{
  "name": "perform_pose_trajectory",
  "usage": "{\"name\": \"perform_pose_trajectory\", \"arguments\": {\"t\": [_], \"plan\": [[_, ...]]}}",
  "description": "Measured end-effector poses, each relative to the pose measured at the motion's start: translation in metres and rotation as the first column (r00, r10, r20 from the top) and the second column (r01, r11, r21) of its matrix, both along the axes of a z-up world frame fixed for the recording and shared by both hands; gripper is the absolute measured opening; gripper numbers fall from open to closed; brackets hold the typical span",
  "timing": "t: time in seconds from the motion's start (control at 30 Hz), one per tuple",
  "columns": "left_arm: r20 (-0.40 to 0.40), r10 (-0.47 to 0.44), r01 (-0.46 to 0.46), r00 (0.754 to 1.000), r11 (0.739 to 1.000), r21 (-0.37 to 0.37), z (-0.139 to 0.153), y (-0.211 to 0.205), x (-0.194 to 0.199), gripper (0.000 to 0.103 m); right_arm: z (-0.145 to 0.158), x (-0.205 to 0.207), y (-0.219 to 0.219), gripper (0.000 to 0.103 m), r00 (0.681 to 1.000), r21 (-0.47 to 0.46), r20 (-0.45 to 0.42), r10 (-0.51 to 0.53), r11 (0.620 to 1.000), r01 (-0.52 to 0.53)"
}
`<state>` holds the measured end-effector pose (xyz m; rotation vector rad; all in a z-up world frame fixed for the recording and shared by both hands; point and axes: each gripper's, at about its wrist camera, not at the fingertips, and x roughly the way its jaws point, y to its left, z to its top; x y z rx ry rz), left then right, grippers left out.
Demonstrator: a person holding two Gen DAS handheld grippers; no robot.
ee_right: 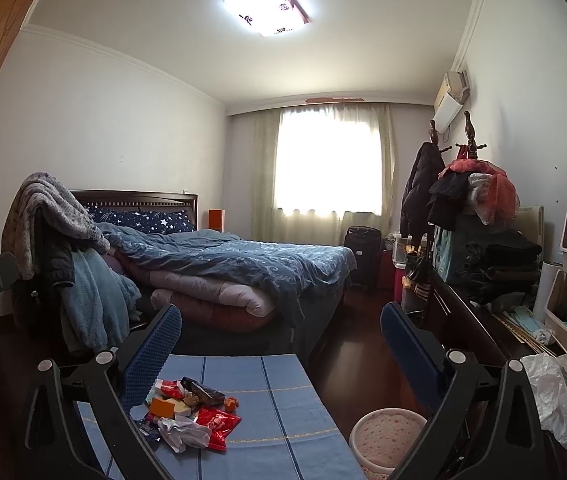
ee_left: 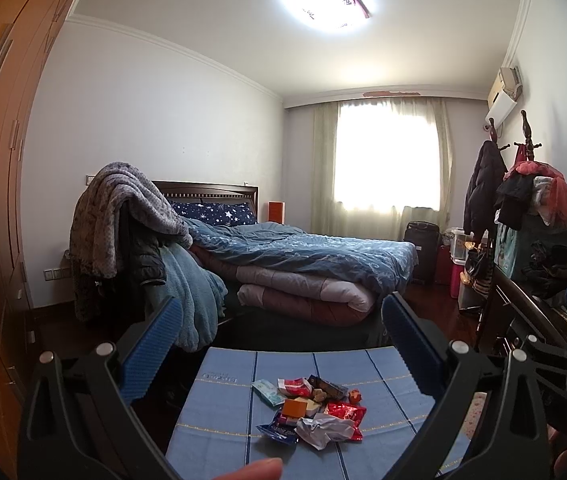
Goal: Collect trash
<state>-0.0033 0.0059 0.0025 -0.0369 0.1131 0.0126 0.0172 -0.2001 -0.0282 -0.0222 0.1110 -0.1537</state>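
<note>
Both the left hand-held gripper (ee_left: 281,330) and right hand-held gripper (ee_right: 281,330) hang spread wide, holding nothing, above the wrappers (ee_left: 311,412).

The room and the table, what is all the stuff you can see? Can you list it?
Trash pile: one heap of wrappers, red, blue, white, orange, in the middle of the table.
Crumpled paper: one, white, at the near edge of the pile.
Table: one, blue striped cloth, nearest the cameras.
Bin: one, pink, on the floor right of the table.
Plastic bag: one, white, far right.
Bed: one, blue quilt, behind the table.
Suitcase: one, black, under the window.
Coat rack: one, dark wood, hung with clothes, by the right wall.
Left gripper: open, blue pads, above the table.
Right gripper: open, blue pads.
</note>
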Motion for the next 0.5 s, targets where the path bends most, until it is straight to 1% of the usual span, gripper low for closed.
{"name": "perform_pose_trajectory", "arguments": {"t": [0.5], "plan": [[-0.005,0.004,-0.004,1.000,1.000,0.003,0.0007,-0.0013,-0.0018,0.100,-0.0042,0.0034,-0.0002,0.099,1.000,0.004,-0.009,0.006,1.000,-0.006]]}}
